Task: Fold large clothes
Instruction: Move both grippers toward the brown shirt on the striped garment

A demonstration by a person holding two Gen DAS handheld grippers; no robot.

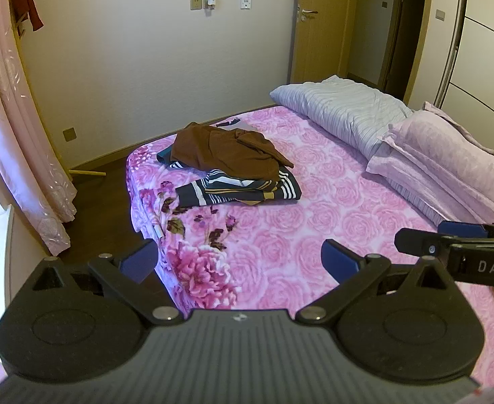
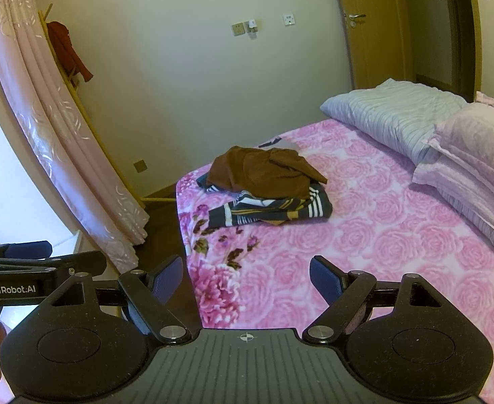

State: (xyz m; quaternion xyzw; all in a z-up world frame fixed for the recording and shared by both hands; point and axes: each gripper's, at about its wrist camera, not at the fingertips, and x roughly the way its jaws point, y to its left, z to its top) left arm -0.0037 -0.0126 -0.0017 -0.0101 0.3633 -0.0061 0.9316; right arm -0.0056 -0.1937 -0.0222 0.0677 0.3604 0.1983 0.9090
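Left claw (image 1: 240, 259): spread wide, empty, above the near edge of the bed (image 1: 314, 235).
Right claw (image 2: 247, 279): spread wide, empty, above the same edge.
Brown garment (image 1: 226, 148): lay crumpled atop a striped folded pile (image 1: 247, 185), well apart from both claws.
Pile: sat near the bed's far left corner.
Pillows (image 1: 348, 111): lay along the right side.

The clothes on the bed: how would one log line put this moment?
left gripper open, empty | right gripper open, empty | brown garment atop striped garment on bed, untouched
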